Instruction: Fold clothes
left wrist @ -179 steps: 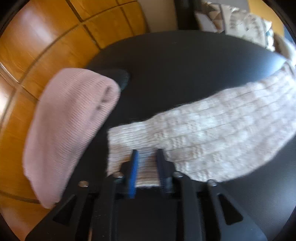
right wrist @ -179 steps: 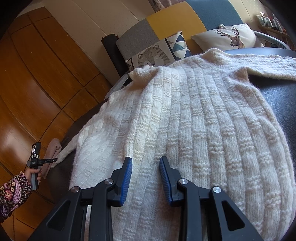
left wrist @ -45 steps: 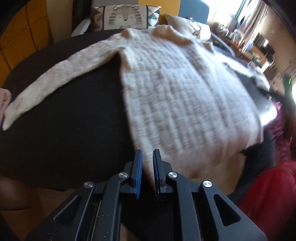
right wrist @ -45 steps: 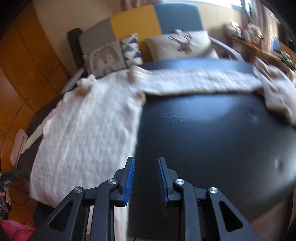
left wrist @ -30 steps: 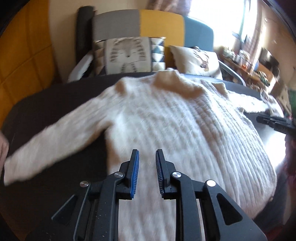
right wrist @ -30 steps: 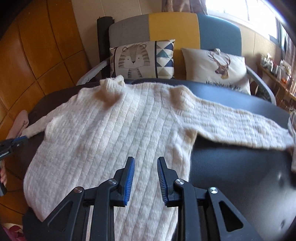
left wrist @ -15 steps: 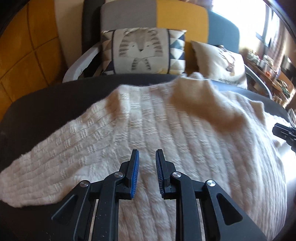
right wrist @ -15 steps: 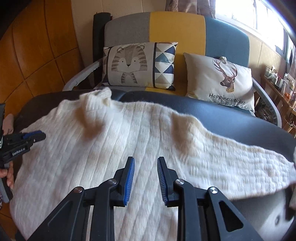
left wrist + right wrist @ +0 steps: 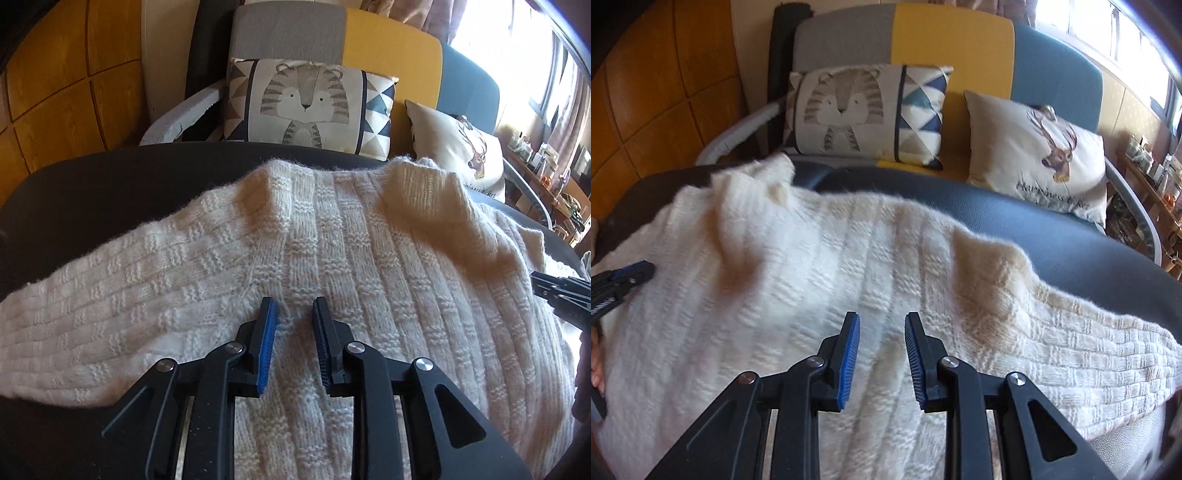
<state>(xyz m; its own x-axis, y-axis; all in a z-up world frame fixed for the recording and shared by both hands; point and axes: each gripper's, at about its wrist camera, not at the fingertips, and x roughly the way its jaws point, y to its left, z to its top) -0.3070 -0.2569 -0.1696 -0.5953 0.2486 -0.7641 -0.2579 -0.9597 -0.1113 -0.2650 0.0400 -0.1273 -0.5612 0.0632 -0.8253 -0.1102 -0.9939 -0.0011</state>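
Item: 1 cream knit sweater (image 9: 369, 266), spread face up on a dark round table (image 9: 92, 192). Collar toward the sofa (image 9: 953, 40); 1 sleeve runs out to each side, both flat on the tabletop.

Left gripper (image 9: 293, 314): over the sweater near the armpit seam of the left sleeve (image 9: 110, 295). Jaws are opening, a narrow gap between them; knit shows through the gap, but the pads do not look clamped on it. Holds nothing, as far as visible.

Right gripper (image 9: 882, 328): over the body of the sweater, just beside the root of the right sleeve (image 9: 1071, 347). Jaws part open; pads apart, nothing pinched.

Surroundings: tiger cushion (image 9: 306, 107) and deer cushion (image 9: 1038, 155) on the sofa behind the table; wood-panel wall (image 9: 55, 74) to the left.

Progress, judged: 0 folds made. The garment is laid out and looks fairly smooth, with some puckering near the collar and shoulders. All folding appears to remain: both sleeves across the body, then the body doubled. Each gripper sits near a sleeve root, so a sleeve fold seems the likely first step.
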